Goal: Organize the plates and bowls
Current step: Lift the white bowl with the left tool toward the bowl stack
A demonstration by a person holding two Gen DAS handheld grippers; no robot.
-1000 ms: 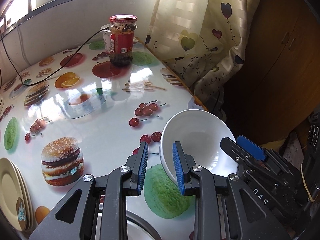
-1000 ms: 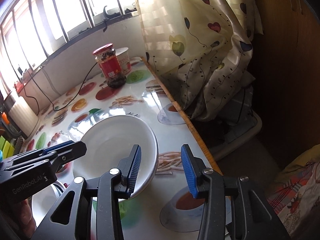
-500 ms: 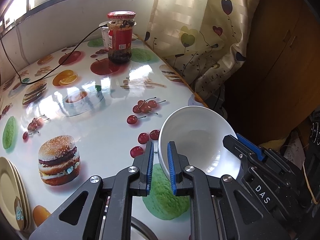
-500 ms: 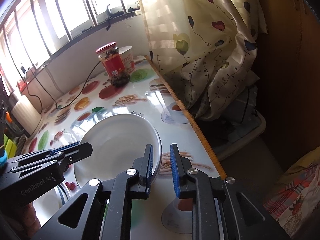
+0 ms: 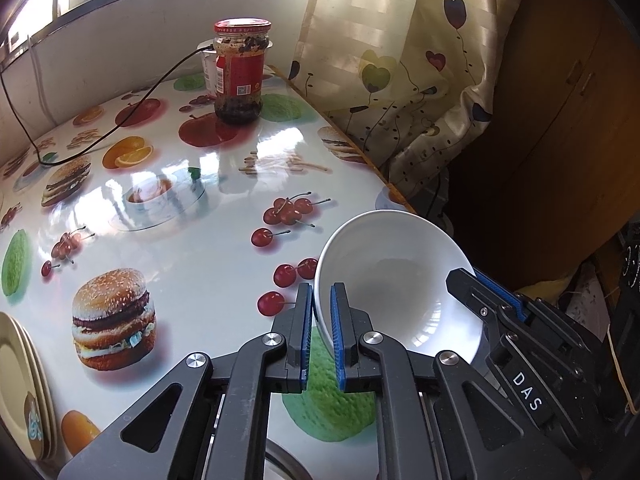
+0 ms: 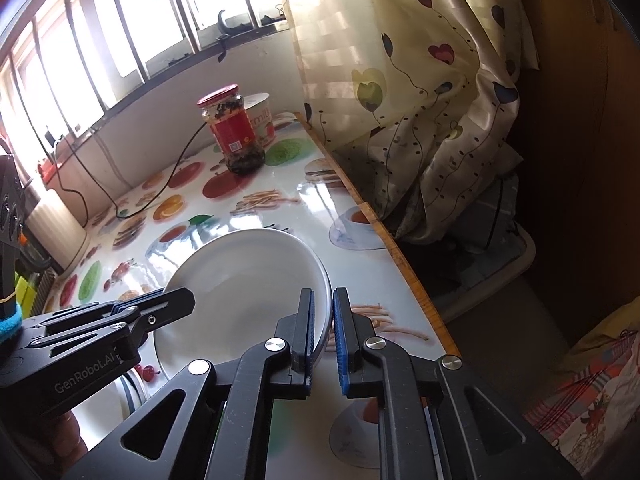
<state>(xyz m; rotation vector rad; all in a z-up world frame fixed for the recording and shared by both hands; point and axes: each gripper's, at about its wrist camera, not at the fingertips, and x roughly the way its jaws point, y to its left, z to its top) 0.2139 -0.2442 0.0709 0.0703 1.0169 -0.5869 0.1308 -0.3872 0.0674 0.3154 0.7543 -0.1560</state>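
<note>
**Ana:** Left wrist view first: what has the left claw (image 5: 321, 334) got?

**Ben:** Its blue pads are clamped on the near rim of the white bowl (image 5: 396, 280), which tilts up off the table (image 5: 224, 264). The right claw (image 5: 480, 292) pinches the same bowl's rim on the far right side.

**Ana:** And from the right wrist?

**Ben:** The right claw (image 6: 322, 330) is closed on the bowl (image 6: 244, 280) rim too, one pad inside, one outside. The left claw (image 6: 176, 300) comes in from its left.

**Ana:** Anything around them?

**Ben:** Ahead of both claws, well off, stands a jar (image 5: 241, 72) with a red lid, a white tub (image 6: 262, 120) just behind it, and a black cable (image 5: 120, 128) trailing across the tabletop. Left of the left claw, at the table's edge, lie stacked yellow plates (image 5: 22, 384). Right of both, a curtain (image 6: 400, 100) hangs past the table edge. Another dish's rim (image 5: 286, 460) shows under the left claw.
</note>
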